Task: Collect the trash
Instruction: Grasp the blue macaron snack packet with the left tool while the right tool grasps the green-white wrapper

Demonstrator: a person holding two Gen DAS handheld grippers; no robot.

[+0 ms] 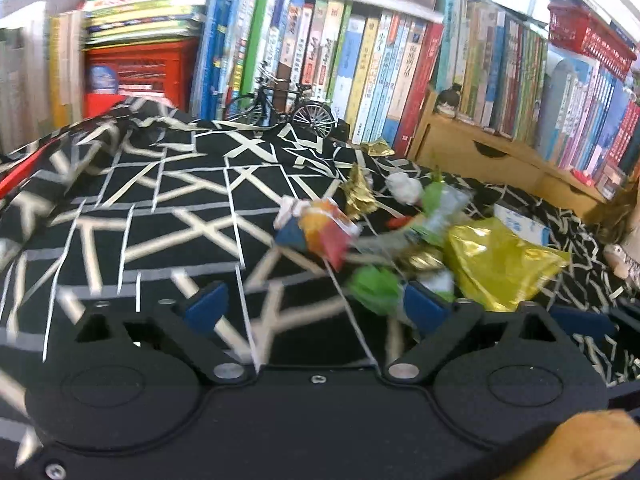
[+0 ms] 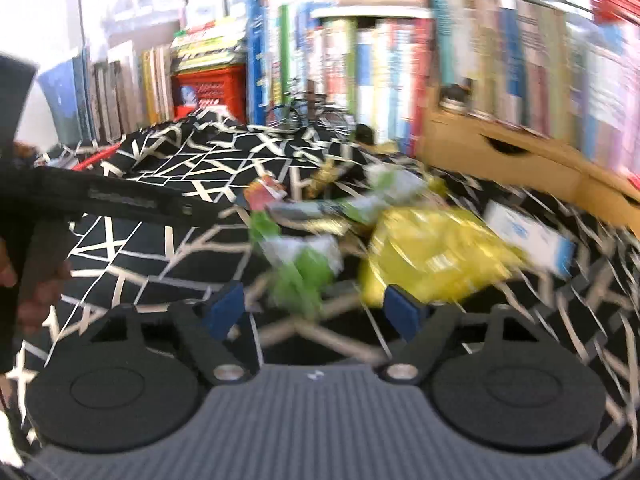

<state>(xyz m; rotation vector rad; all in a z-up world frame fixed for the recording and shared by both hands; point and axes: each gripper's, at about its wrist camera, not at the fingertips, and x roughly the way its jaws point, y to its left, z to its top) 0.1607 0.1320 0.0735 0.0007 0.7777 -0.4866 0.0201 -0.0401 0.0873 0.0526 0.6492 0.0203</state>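
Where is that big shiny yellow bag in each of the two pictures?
Left wrist view: the yellow bag lies right of centre, beyond the left claw's right finger.
Right wrist view: the bag lies right of centre, blurred.
Shared landmark: the toy bicycle by the books.

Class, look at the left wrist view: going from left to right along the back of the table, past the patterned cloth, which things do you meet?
Red crate → toy bicycle → wooden drawer unit → red basket, up high on the books.
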